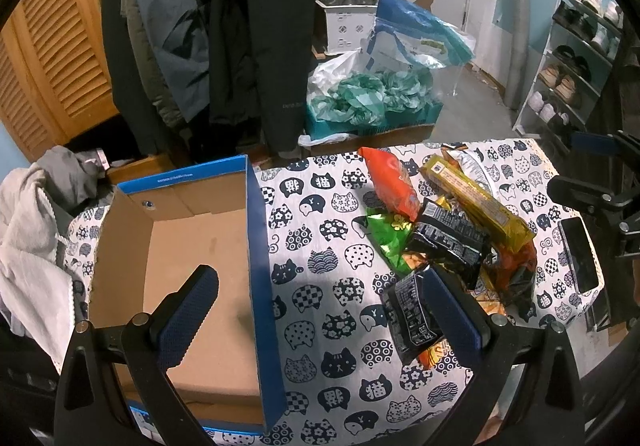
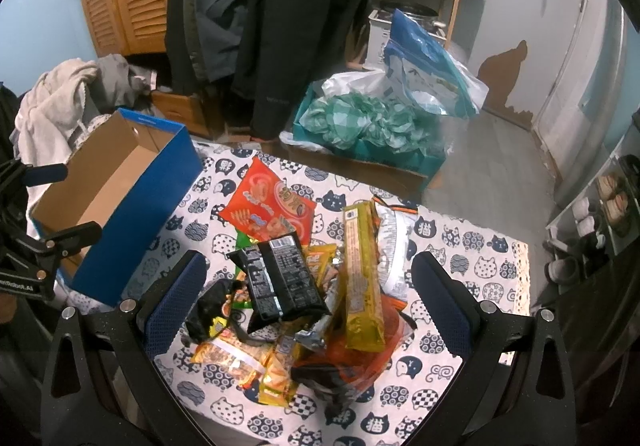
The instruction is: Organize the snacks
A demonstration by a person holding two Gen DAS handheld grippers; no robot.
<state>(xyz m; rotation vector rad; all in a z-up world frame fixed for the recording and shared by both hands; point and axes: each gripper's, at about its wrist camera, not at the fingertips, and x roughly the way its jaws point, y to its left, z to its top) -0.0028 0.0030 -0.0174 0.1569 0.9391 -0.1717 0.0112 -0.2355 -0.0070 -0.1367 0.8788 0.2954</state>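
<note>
A pile of snack packets lies on the cat-print tablecloth (image 1: 320,246): an orange bag (image 1: 390,181), a long yellow pack (image 1: 476,197), black packs (image 1: 448,242) and a green one (image 1: 386,234). An empty blue cardboard box (image 1: 200,246) stands left of the pile. My left gripper (image 1: 320,294) is open, one finger over the box, the other beside a small black pack (image 1: 412,310). My right gripper (image 2: 308,286) is open and hovers over the pile, straddling a black pack (image 2: 284,278) and the yellow pack (image 2: 360,278). The box also shows in the right wrist view (image 2: 136,213).
A phone (image 1: 580,254) lies at the table's right edge. Coats (image 1: 248,25) hang behind the table. A box of green bags (image 1: 372,97) sits on the floor beyond. A shoe rack (image 1: 572,65) stands at right. Clothes (image 1: 32,238) are heaped at left.
</note>
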